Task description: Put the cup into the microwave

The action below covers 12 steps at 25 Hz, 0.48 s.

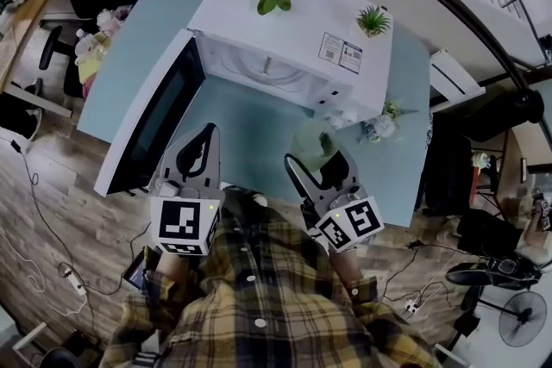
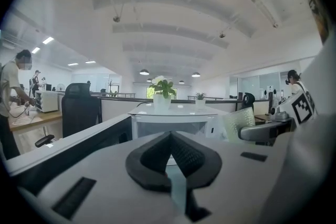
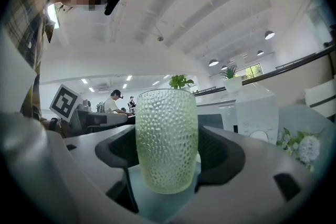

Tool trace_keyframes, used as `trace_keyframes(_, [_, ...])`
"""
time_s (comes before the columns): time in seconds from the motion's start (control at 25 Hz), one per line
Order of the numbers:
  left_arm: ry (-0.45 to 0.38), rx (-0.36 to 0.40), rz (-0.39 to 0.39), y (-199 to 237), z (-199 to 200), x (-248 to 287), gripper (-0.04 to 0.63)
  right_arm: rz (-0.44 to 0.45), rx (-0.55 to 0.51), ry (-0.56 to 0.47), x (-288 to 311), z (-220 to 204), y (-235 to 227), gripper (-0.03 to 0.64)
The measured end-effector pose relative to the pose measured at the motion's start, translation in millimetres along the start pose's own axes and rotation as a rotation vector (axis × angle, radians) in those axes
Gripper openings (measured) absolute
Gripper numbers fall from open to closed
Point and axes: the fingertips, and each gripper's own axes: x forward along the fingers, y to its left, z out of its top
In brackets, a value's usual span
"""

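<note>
The right tongs (image 1: pixel 317 166) are clamped on the upright green cup (image 3: pixel 167 139) over the blue surface (image 1: pixel 259 125), at 6 o'clock from the white microwave (image 1: pixel 297 21) whose door (image 1: pixel 148 121) stands open toward 8 o'clock, while the left tongs (image 2: pixel 170 157) are pressed together with nothing between.
</note>
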Motion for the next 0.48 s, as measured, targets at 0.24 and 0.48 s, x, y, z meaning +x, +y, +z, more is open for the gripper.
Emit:
trace_keyframes(0.24, [-0.016, 0.003, -0.068, 11, 6, 18, -0.009, -0.032, -0.014, -0.014, 26, 4, -1, 0.355])
trace_keyframes(0.48, [-0.003, 0.015, -0.122, 22, 1, 29, -0.009, -0.062, -0.021, -0.036, 45, 3, 1, 0.354])
